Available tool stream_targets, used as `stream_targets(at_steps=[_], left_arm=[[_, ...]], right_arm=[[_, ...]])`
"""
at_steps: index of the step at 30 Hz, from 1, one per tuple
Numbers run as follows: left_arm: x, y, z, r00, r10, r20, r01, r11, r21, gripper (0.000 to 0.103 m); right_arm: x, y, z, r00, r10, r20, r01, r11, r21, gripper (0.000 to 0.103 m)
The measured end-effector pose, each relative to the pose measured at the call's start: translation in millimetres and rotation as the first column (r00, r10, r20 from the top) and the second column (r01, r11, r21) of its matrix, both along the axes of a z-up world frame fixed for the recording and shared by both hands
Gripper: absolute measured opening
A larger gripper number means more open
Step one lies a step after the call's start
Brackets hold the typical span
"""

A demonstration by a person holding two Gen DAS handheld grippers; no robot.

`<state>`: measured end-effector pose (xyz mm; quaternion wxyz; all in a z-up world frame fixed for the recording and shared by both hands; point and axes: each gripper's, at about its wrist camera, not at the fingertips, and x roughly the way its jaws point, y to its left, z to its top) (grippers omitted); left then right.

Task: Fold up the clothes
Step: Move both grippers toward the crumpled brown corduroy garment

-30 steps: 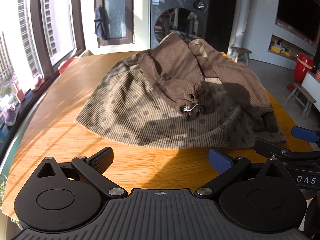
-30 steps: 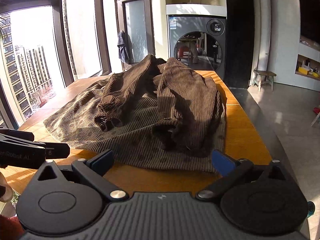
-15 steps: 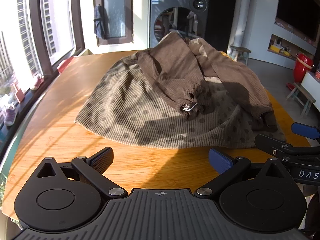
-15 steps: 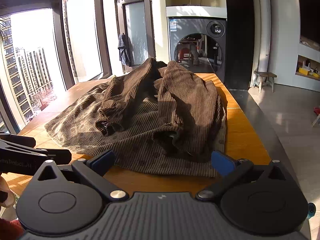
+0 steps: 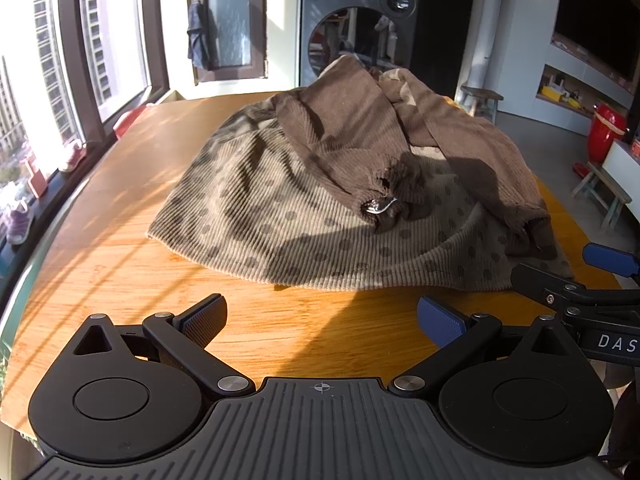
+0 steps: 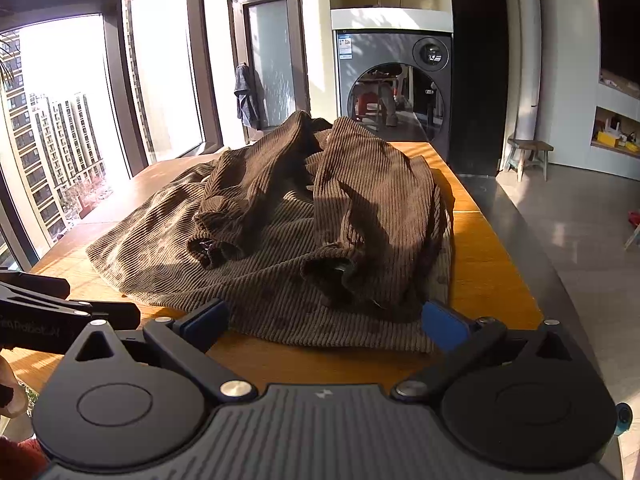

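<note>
I hold both claws, left claw (image 5: 320,316) and right claw (image 6: 326,324), spread apart at the tabletop's (image 5: 120,248) near edge, judging the soft, limp corduroy garment (image 5: 280,216) best pinched at its hem.

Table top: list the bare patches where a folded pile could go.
The table is bare on the window side of the brown garment, and in a near strip between its hem and both open grippers, left and right. The garment crowds the middle; the other side has only a narrow margin.
</note>
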<state>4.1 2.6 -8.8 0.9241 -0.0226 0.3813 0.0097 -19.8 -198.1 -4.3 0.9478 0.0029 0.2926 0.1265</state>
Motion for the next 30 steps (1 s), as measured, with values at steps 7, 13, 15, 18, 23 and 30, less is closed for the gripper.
stream_targets(at_steps=[7, 13, 15, 18, 23, 30], left_arm=[[1, 0, -1, 1.000, -0.001, -0.006, 0.001, 1.000, -0.003, 0.103], [1, 1, -2, 1.000, 0.000, -0.015, -0.001, 1.000, -0.009, 0.103], [1, 1, -2, 1.000, 0.001, -0.019, -0.001, 1.000, -0.012, 0.103], [1, 2, -3, 1.000, 0.002, -0.022, -0.002, 1.000, -0.015, 0.103], [3, 3, -4, 1.000, 0.003, -0.031, -0.003, 1.000, -0.022, 0.103], [8, 6, -10, 0.998, -0.003, -0.060, 0.000, 0.999, -0.044, 0.103]], right_arm=[[0, -2, -1, 1.000, -0.003, -0.002, 0.003, 1.000, 0.002, 0.103], [1, -1, -3, 1.000, 0.001, -0.009, -0.001, 1.000, 0.001, 0.103], [1, -1, -4, 1.000, 0.000, -0.012, 0.000, 1.000, 0.001, 0.103], [3, -2, -5, 1.000, -0.002, -0.017, 0.002, 1.000, 0.002, 0.103], [4, -2, -7, 1.000, -0.002, -0.025, 0.002, 1.000, 0.002, 0.103], [7, 0, -12, 0.999, 0.009, -0.048, -0.009, 1.000, -0.008, 0.103]])
